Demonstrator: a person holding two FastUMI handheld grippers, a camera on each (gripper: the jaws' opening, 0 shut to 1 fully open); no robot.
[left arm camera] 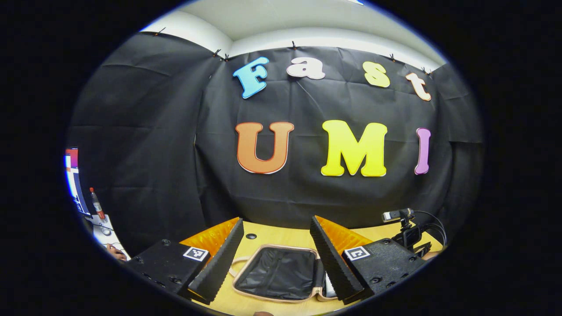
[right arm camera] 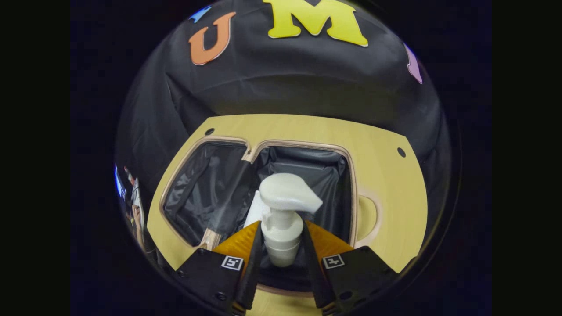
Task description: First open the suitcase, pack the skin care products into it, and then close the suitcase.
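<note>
Item: suitcase (right arm camera: 206, 184). Open, both halves flat on the table (right arm camera: 395, 188), dark lining up. My right view has it from above; my left view has one half (left arm camera: 281, 272) low between my fingers.

Item: pump bottle (right arm camera: 283, 219), white. Upright between my right gripper's (right arm camera: 281, 259) fingers, which press its neck from both sides. It hangs over the right-hand half of the case. A second white item (right arm camera: 253, 210) lies in that half, just behind the bottle; I cannot tell what it is.

Item: left gripper (left arm camera: 276, 259). Fingers spread wide, holding nothing, hanging above the table short of the case.

Step in hand, as I judge it: set the bottle into the case. To do well: I would lower it until its base meets the lining, lay it flat beside the white item rather than on it, and only then part the fingers. Standing tall, the pump head may stop the lid from closing.
</note>
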